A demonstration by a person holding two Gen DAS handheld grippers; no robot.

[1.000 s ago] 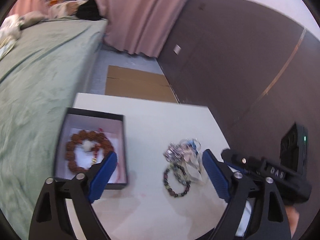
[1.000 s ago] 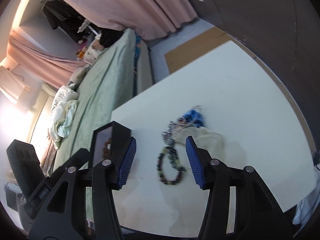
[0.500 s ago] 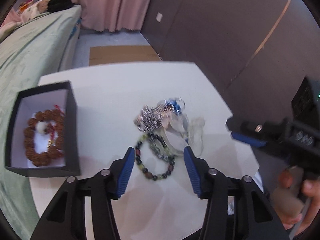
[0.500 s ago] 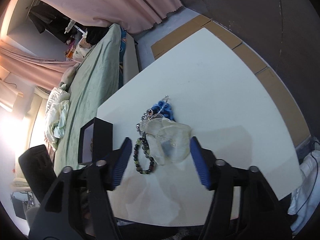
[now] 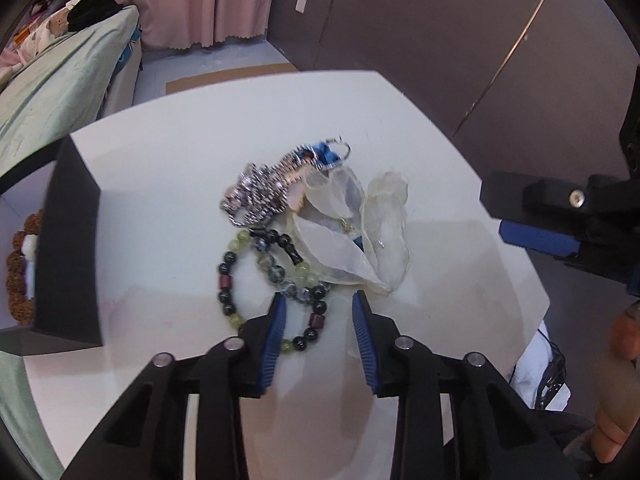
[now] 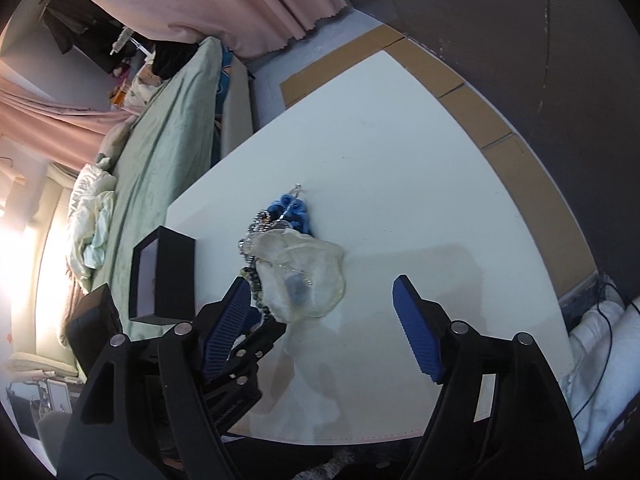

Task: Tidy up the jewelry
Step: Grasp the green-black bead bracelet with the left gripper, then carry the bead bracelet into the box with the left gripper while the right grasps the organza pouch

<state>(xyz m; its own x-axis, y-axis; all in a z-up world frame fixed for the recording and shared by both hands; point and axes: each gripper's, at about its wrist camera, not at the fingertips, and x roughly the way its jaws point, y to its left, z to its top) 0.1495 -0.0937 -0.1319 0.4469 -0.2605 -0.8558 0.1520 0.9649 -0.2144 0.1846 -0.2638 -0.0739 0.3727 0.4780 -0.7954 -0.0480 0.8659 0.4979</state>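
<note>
In the left wrist view, a black box stands open on the white desk far to the left of the left hand-held gripper. Inside it lies a brown beaded bracelet, only partly in view past the box wall. Just ahead of this hand-held gripper lies a dark and green beaded bracelet; its near right arc sits between the two blue pads, which stand a narrow gap apart and do not press on the beads. Whether the tips touch the desk cannot be told. Beyond the bracelet lies a tangle of silver chain with a blue piece at its far end. To the right of the chain, touching it, lie sheer organza pouches. At the far right edge the right hand-held gripper reaches in above the desk edge.

In the right wrist view, the box stands ahead and to the left of the right hand-held gripper. The left hand-held gripper shows just behind its left pad. The pouches lie ahead between its pads, nearer the left one. These pads are spread wide and hold nothing.
</note>
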